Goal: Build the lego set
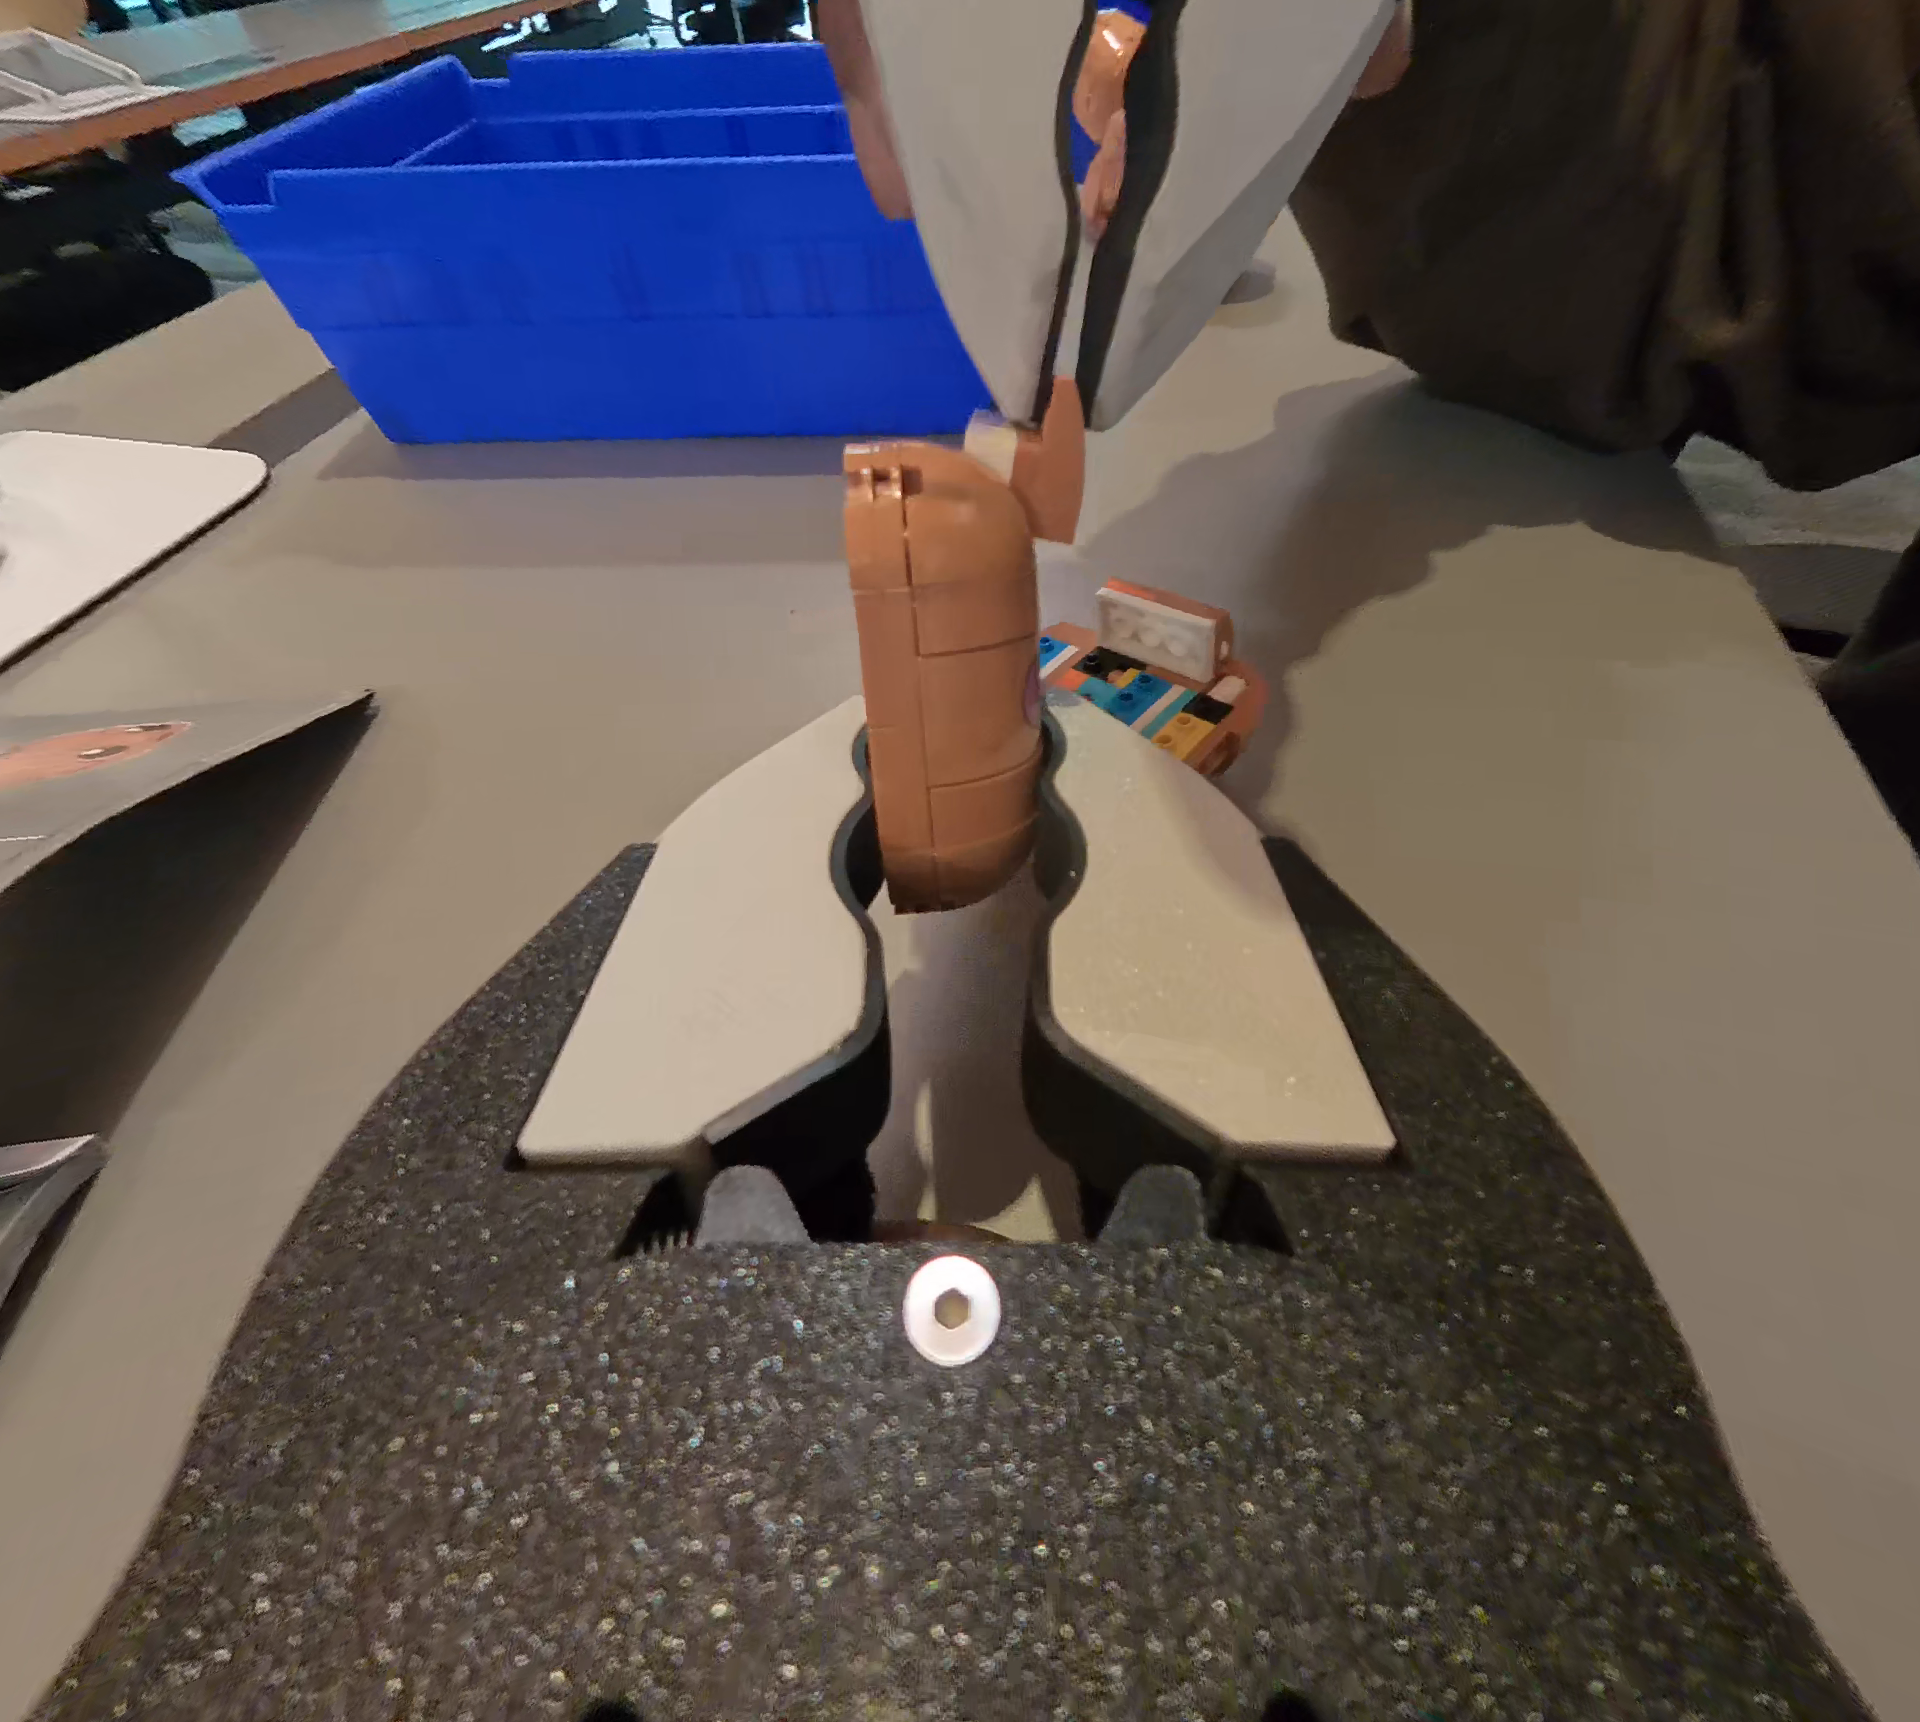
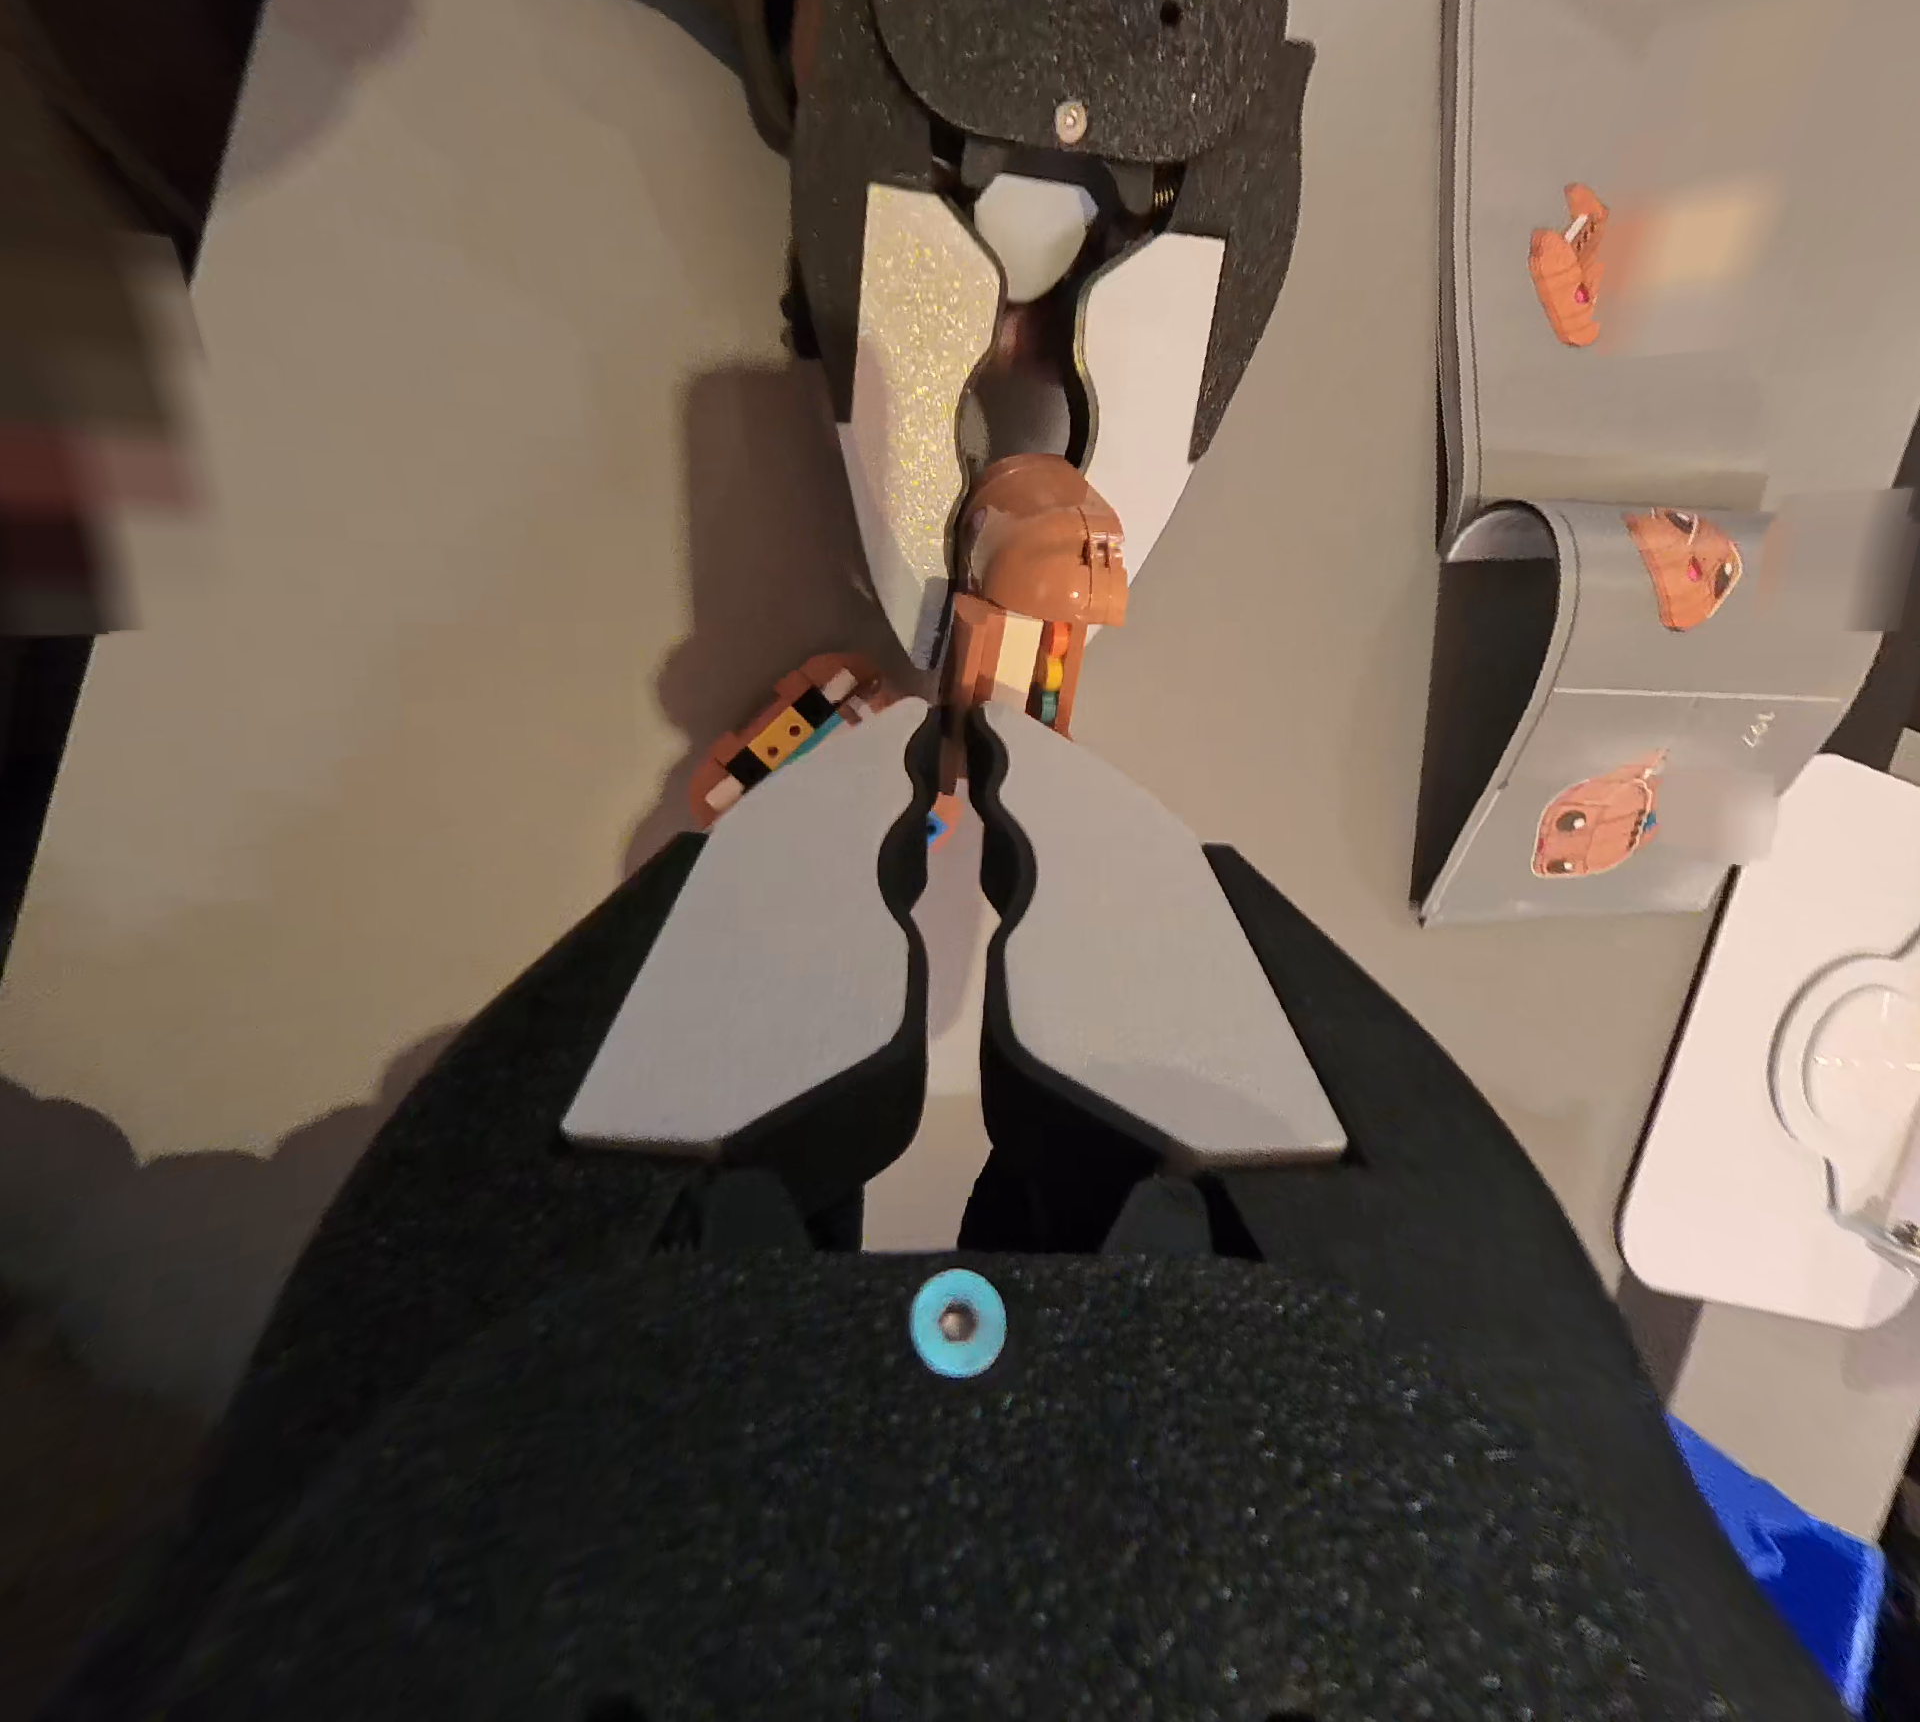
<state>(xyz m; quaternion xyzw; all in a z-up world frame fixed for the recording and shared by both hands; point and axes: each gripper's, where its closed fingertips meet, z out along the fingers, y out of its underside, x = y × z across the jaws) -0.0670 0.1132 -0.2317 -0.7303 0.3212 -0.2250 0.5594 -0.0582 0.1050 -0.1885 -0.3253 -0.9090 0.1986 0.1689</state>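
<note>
Left gripper [image 1: 951, 825] pinches the rounded brown brick shell [image 1: 951, 685] above the grey worktop [image 1: 520, 592]; right gripper [image 2: 951, 722] clamps a small brown-and-cream brick assembly [image 2: 1013, 649] against it. Only the left wrist view shows the blue plastic bin [image 1: 623, 259]

1. The grey table [image 1: 520, 592] bears everything; the landmark is the rounded brown lego assembly [image 1: 951, 685], held upright above it.
2. The left gripper [image 1: 951, 737] clasps the assembly's lower end.
3. The right gripper [image 1: 1049, 415] comes down from above, pinching a small brown and white piece [image 1: 1039, 467] at the assembly's top.
4. Behind and right of the assembly, a flat multicoloured lego plate section [image 1: 1153, 675] lies on the table.
5. Behind and left stands a blue plastic bin [image 1: 623, 270].
6. Far left lies an open instruction booklet [image 1: 156, 758].
</note>
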